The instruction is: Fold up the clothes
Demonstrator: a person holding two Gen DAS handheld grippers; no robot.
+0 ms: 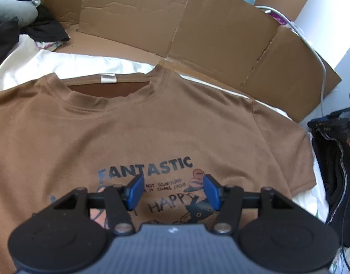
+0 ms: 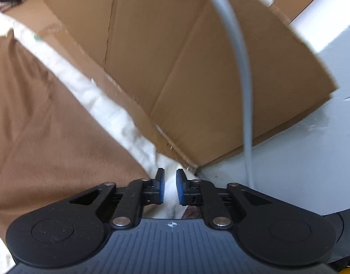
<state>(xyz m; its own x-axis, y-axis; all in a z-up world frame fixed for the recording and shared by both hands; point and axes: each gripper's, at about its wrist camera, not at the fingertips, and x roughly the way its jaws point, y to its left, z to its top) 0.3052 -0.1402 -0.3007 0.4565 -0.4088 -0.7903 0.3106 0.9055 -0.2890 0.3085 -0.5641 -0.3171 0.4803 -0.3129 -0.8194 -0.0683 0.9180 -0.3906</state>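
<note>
We have a brown T-shirt [image 1: 152, 125] lying flat and face up on a white sheet [image 1: 60, 64], with its collar toward the far edge of the sheet. The picture and the word FANTASTIC show on top, so we think it is spread out ready for the first fold, which is not yet done.

Our left gripper [image 1: 173, 190] hangs over the middle of the shirt, above the print. Its blue pads [image 1: 137, 190] stand wide apart and hold nothing. We guess it waits there until a side is picked.

Our right gripper [image 2: 169, 187] is out past the shirt's right edge, over the white sheet. Its jaws are a little way apart with only a narrow gap, and no cloth is pinched between them. This view is blurry.

The sheet lies on flattened brown cardboard [image 1: 197, 34] that runs past the far edge. A grey cable [image 2: 241, 57] hangs in front of the right camera. Dark clothes [image 1: 44, 27] sit in a pile by the far left corner. The floor [image 2: 311, 148] beyond looks pale grey.
</note>
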